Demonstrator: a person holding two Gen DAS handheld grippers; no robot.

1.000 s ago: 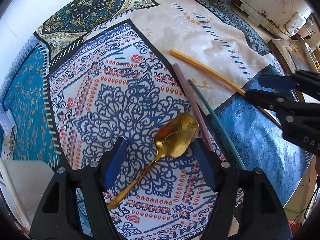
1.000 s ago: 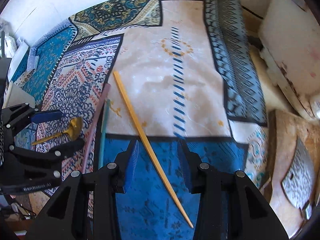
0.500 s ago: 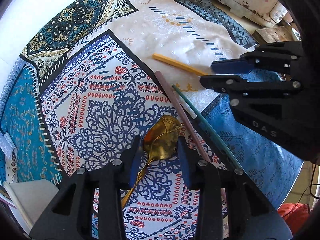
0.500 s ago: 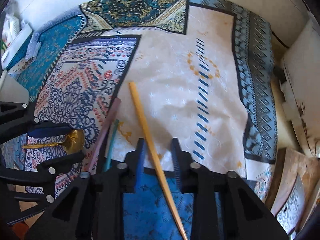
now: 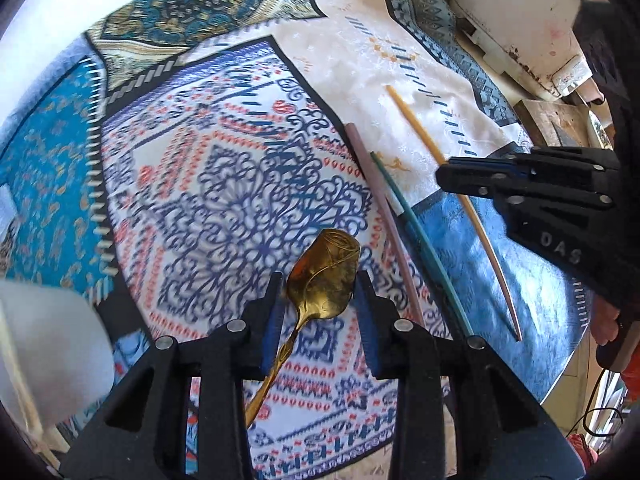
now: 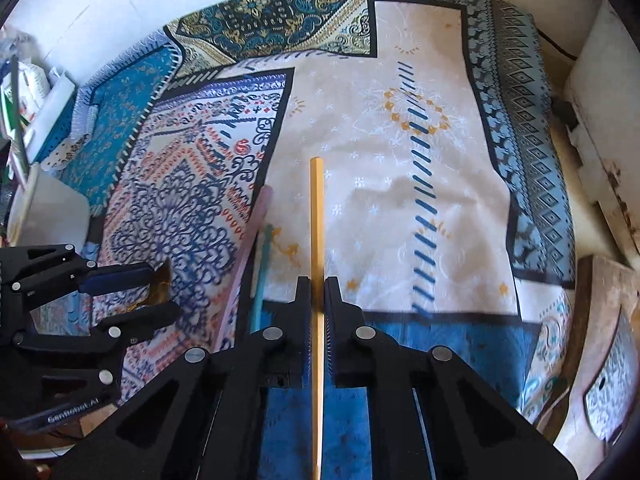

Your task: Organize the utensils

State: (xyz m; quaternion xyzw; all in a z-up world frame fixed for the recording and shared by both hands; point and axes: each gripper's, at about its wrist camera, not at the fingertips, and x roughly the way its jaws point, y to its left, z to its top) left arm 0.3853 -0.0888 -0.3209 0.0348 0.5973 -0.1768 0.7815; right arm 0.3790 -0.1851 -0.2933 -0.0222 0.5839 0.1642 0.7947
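Note:
A gold spoon [image 5: 324,264] is held by its bowl between the blue pads of my left gripper [image 5: 319,280], and its handle trails back under the fingers. The right wrist view shows the same left gripper [image 6: 162,290] with the spoon [image 6: 160,284] in it. My right gripper [image 6: 317,282] is shut on a yellow chopstick [image 6: 316,208] near its middle, and the stick runs straight ahead. From the left wrist, the right gripper [image 5: 442,174] clamps that chopstick [image 5: 416,124]. A pink chopstick [image 5: 384,216] and a teal chopstick [image 5: 420,240] lie side by side on the cloth between the grippers.
A patchwork patterned cloth [image 6: 420,80] covers the table. A white container [image 5: 48,340] stands at the left and a worn white box [image 5: 520,20] at the far right. A wooden board [image 6: 600,340] lies at the right edge. A hand [image 5: 604,320] shows behind the right gripper.
Both grippers went from open to shut: the left closed on the spoon's bowl, the right slid forward along the yellow chopstick and closed on it. The two grippers have drawn closer together.

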